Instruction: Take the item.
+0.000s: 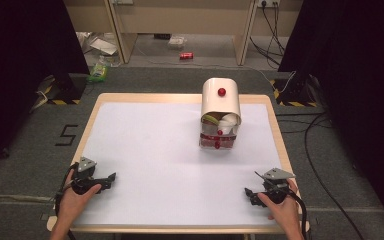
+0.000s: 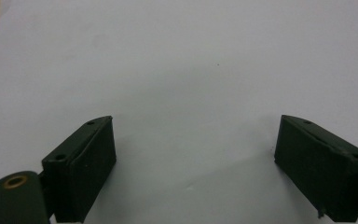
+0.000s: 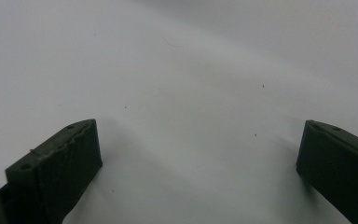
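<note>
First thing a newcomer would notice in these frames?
The cream container with a red knob, standing far right of centre on the white table; its front is open, showing pale and red items packed inside. Next, the two grippers held at the near corners: the left gripper and the right gripper, both with jaws spread wide over bare white surface, well short of the container.

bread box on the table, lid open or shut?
Open. The bread box has its curved lid rolled up over the top, and the front shows the food inside above a clear lower front.
</note>
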A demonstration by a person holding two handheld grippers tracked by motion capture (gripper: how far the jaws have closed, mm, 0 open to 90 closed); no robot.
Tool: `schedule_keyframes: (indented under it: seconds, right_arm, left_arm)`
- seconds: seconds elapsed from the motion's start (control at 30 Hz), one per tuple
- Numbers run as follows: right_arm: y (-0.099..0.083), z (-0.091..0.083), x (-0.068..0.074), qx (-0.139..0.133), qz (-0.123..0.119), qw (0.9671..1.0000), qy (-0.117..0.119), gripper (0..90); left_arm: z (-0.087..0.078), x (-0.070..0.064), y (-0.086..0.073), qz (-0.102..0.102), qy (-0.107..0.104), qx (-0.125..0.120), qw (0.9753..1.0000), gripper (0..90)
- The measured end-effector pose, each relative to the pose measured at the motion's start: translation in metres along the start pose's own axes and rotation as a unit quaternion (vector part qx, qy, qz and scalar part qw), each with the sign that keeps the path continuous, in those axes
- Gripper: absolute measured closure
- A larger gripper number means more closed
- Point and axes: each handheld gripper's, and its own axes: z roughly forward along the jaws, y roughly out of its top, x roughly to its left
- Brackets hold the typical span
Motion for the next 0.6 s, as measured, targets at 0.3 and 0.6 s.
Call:
schedule_keyframes:
  seconds: [0.3, 0.6]
  right_arm:
    - [0.002, -0.004, 0.002, -0.025, -0.015, 0.9995, 0.013, 27.2]
    - [0.015, -0.005, 0.014, -0.051, -0.032, 0.9982, 0.004, 18.2]
  left_arm:
    - [0.0, 0.0, 0.0, -0.001, -0.001, 0.0, 1.0, 11.6]
    - [0.0, 0.0, 0.0, 0.0, 0.0, 0.0, 1.0, 11.6]
